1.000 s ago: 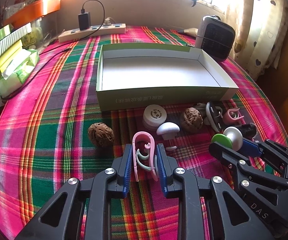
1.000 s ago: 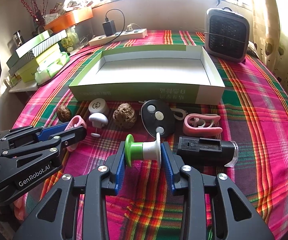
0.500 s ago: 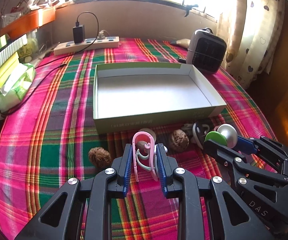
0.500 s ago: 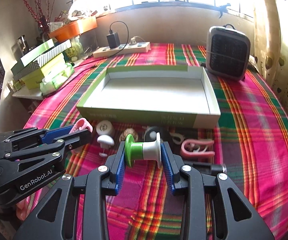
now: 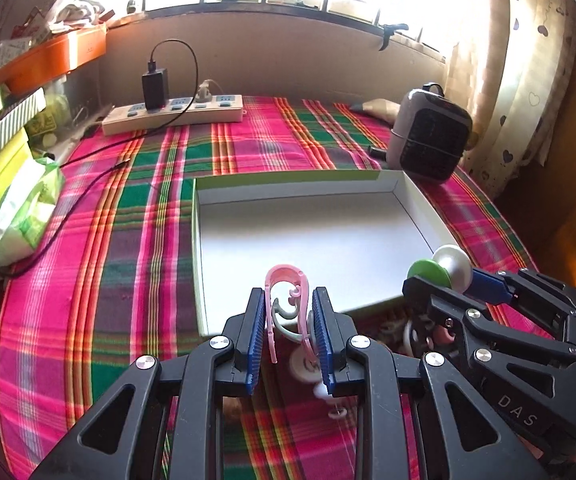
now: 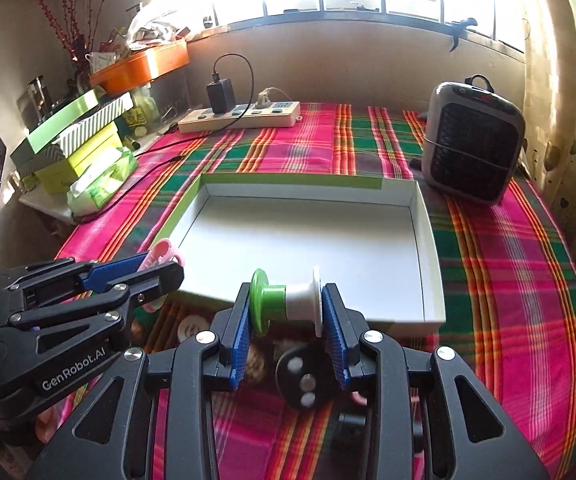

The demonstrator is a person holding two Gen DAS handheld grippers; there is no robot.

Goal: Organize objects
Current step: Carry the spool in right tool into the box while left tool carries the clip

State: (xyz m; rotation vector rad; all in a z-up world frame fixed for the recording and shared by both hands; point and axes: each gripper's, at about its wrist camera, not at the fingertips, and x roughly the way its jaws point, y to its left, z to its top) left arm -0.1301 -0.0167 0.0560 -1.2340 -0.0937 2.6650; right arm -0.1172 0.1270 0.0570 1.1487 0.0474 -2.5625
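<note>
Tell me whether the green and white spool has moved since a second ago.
Yes. The green and white spool, clamped in the right claw, has risen off the cloth and gone forward, now over the near wall of the shallow box.

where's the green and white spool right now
The spool is clamped in the right tongs, raised over the near edge of the empty box, right of the pink clip.

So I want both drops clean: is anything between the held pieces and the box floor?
Nothing visible: the shallow white cardboard box shows a bare floor ahead of the pink plastic clip and the green-and-white spool.
</note>
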